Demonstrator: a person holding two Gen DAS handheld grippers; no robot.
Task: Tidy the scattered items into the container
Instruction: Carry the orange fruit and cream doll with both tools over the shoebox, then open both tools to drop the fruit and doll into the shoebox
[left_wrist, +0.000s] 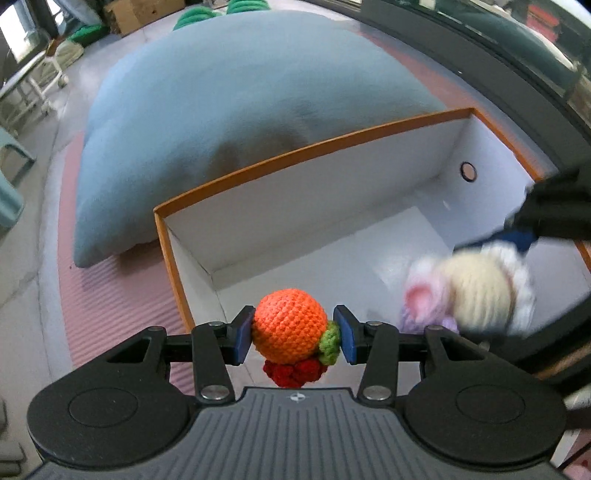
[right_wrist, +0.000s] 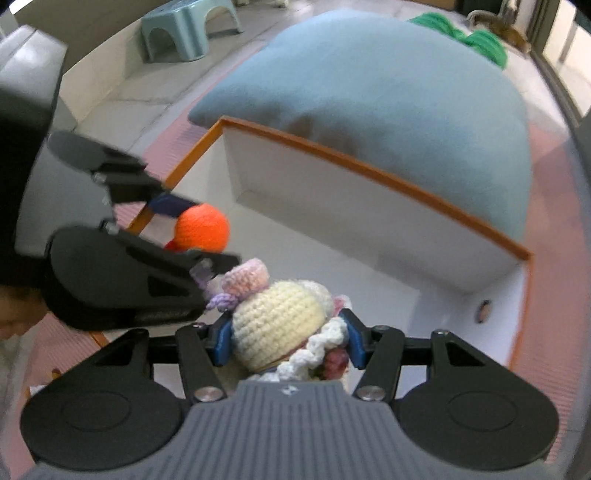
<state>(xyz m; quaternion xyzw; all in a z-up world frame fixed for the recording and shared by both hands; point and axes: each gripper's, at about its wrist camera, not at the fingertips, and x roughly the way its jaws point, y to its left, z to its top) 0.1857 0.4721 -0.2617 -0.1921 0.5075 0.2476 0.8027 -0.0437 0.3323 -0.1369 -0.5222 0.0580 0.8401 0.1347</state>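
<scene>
two crocheted toys, each pinched between blue-padded jaws above the open white box (left_wrist: 332, 177): the left gripper (left_wrist: 292, 334) clamps an orange ball toy (left_wrist: 288, 325) across its middle, red tuft hanging below the jaws; the right gripper (right_wrist: 286, 338) clamps a cream doll (right_wrist: 277, 325), its pink ear above and left of the jaws. both look light, soft and squashable, not fragile; a hold across the fullest part seems best. blue cushion (left_wrist: 221, 110) lies beyond the box

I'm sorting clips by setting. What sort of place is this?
Probably a home-like play corner on the floor: a pink ribbed mat, a big blue cushion and a small plastic step stool.
</scene>
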